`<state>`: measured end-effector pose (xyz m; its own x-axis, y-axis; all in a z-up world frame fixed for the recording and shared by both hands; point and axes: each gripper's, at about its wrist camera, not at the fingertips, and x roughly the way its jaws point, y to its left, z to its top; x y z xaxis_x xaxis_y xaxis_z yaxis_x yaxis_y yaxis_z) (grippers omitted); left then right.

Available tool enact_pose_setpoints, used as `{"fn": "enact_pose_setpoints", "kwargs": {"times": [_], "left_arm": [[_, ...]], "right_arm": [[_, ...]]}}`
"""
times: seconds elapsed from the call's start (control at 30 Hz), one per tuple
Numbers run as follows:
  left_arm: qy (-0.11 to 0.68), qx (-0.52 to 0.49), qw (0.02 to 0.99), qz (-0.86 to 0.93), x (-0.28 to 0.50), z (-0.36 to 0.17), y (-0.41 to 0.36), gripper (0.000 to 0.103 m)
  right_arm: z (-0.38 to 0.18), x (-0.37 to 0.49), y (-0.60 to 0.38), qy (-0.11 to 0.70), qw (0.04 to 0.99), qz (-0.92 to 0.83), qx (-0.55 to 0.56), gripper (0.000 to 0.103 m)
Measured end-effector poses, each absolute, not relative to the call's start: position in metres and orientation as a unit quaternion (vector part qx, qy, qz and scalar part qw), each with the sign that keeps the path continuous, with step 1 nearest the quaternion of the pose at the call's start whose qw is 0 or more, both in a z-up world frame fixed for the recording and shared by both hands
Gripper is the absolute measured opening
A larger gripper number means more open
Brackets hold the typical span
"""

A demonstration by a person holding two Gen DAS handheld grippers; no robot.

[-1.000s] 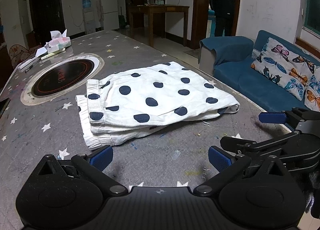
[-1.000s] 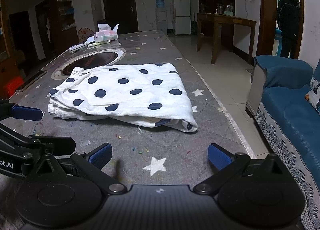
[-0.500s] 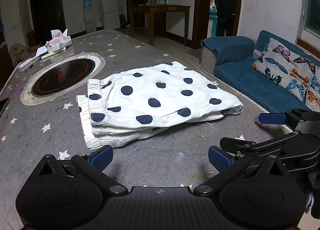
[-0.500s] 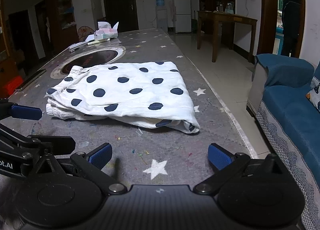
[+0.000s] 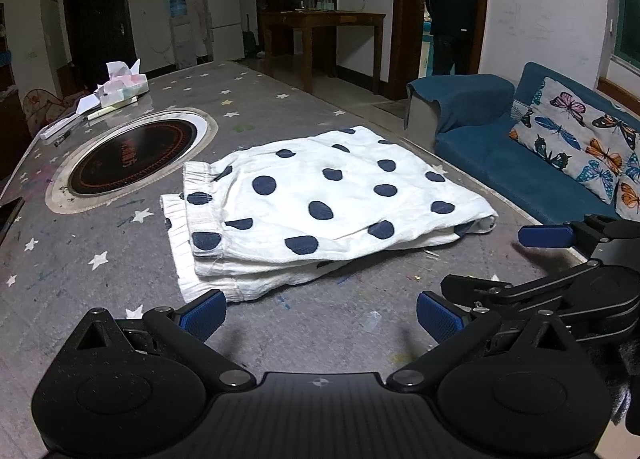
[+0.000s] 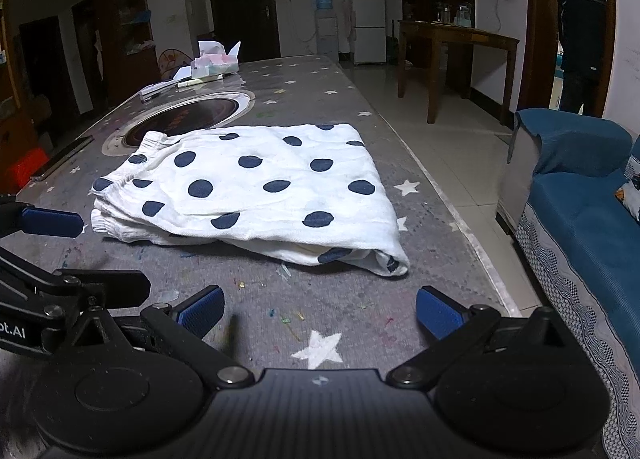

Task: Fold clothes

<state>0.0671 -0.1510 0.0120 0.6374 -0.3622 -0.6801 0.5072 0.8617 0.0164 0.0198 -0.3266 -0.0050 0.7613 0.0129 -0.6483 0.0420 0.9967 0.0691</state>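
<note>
White shorts with dark blue dots [image 5: 320,207] lie folded flat on the grey star-patterned table [image 5: 320,319], elastic waistband to the left; they also show in the right wrist view [image 6: 260,191]. My left gripper [image 5: 320,315] is open and empty, just short of the shorts' near edge. My right gripper [image 6: 318,309] is open and empty, short of the shorts' near right corner. Each gripper shows at the edge of the other's view.
A round inset cooktop [image 5: 132,155] lies behind the shorts. A tissue pack [image 5: 120,87] and pens sit at the far end. The table's right edge [image 6: 460,219] borders a blue sofa [image 6: 580,195] with a butterfly cushion. A person [image 5: 452,7] stands in the doorway.
Both grippers have moved slightly nearer the shorts; the shorts look a little larger and lower in both views. Both stay open. The shorts have not moved.
</note>
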Motion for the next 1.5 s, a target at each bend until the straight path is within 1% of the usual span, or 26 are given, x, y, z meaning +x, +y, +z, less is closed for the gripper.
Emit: {"fn": "enact_pose_setpoints", "kwargs": {"times": [0.87,1.5], "left_arm": [[0.355,0.09,0.903,-0.224,0.079,0.011,-0.137,0.103],[0.35,0.085,0.907,-0.218,0.071,0.014,-0.13,0.103]], "right_arm": [[-0.006,0.034,-0.317,0.35,0.936,0.002,0.034,0.103],[-0.002,0.032,-0.309,0.345,0.938,0.011,0.034,0.103]]}}
